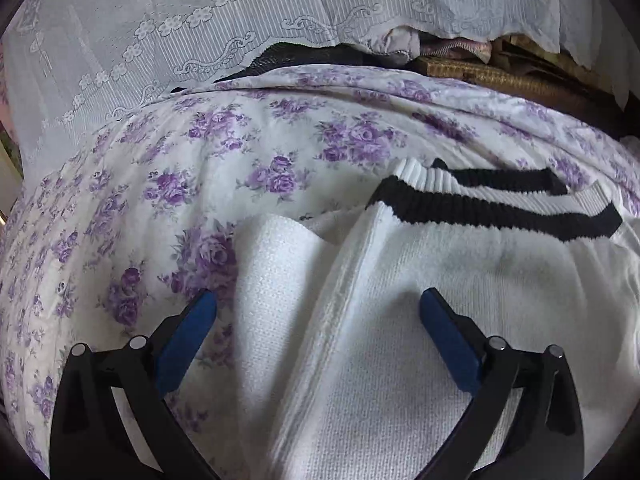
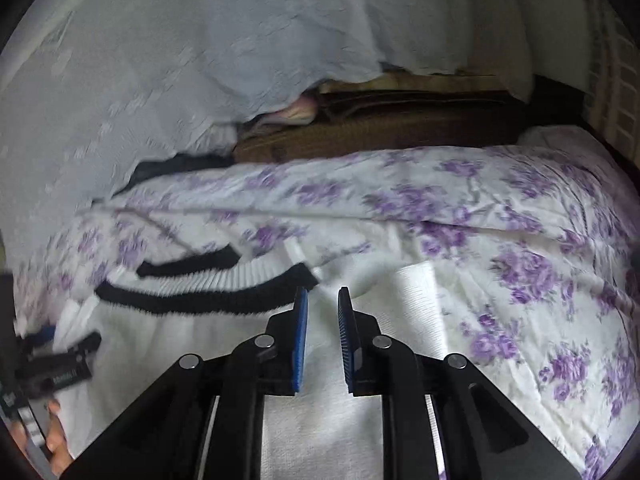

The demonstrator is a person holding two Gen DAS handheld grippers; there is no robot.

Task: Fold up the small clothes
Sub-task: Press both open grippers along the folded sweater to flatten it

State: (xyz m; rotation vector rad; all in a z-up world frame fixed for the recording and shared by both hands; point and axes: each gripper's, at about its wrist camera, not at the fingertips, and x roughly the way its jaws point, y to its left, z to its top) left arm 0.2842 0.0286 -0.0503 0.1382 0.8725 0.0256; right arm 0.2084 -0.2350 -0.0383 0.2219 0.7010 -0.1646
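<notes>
Two grippers are working over one white knitted sweater [image 1: 460, 300] that is lying on a bedspread [image 1: 208, 168] with purple flowers. The sweater is having a ribbed collar [image 1: 500, 204] with black and white stripes, and this collar is pointing away from the cameras. One sleeve [image 1: 276, 264] is lying beside the body of the sweater, at its left side in the left wrist view.

The left gripper [image 1: 318, 308] is standing with its jaws wide apart, low over the sweater. Its blue pads [image 1: 188, 344] are touching nothing; one is hanging over the flowered bedspread and the other over the knit, with the sleeve and a long fold between them.

The right gripper [image 2: 322, 300] is showing only a narrow gap between its blue pads [image 2: 300, 340]. White knit is lying under the gap, but I cannot tell whether the pads are pinching any of it. In the right wrist view the picture is blurred, and the left gripper [image 2: 60, 356] is showing at the left edge with fingers [image 2: 56, 440] of a hand under it.

Behind the bed, a pale lace cloth [image 1: 180, 20] is hanging over a pile of things.
</notes>
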